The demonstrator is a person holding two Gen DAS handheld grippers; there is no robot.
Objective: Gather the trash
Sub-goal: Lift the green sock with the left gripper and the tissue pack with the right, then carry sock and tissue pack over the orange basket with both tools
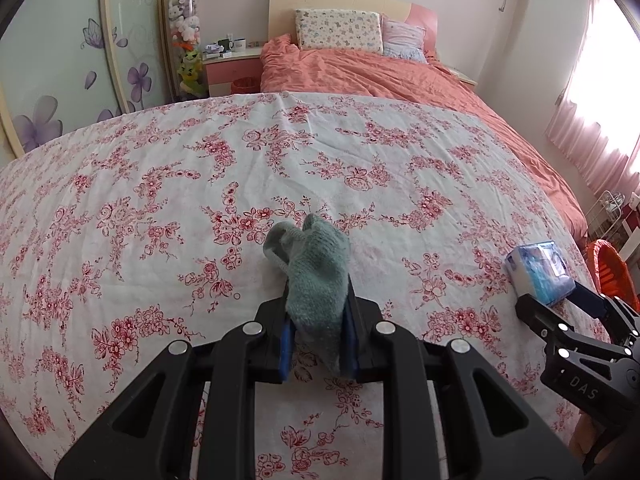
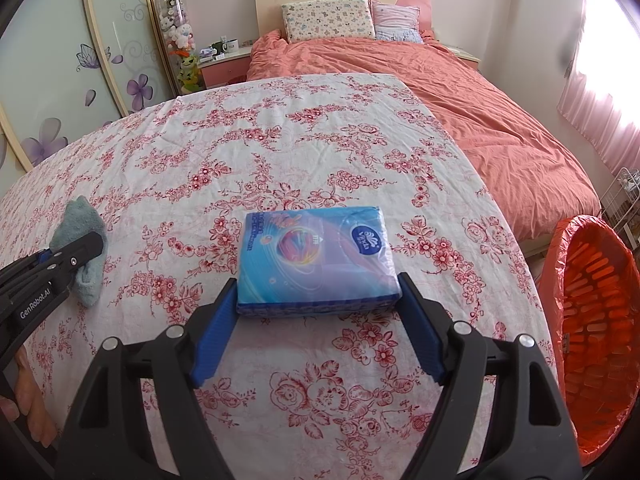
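In the right wrist view, the tissue pack (image 2: 316, 258) lies at frame centre on the bedsheet (image 2: 280, 152), between the right gripper (image 2: 318, 300) fingers. The sock (image 2: 82, 248) sits at left in the left gripper (image 2: 60, 258). The bin (image 2: 592, 320) stands beside the bed at lower right; pillows (image 2: 328, 20) lie at the top.

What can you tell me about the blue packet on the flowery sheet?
The blue packet is a soft tissue pack in shiny clear plastic, with a colourful swirl and a white logo. It lies flat on the flowery sheet, unopened as far as I can see. The right gripper has its open jaws around its near end.
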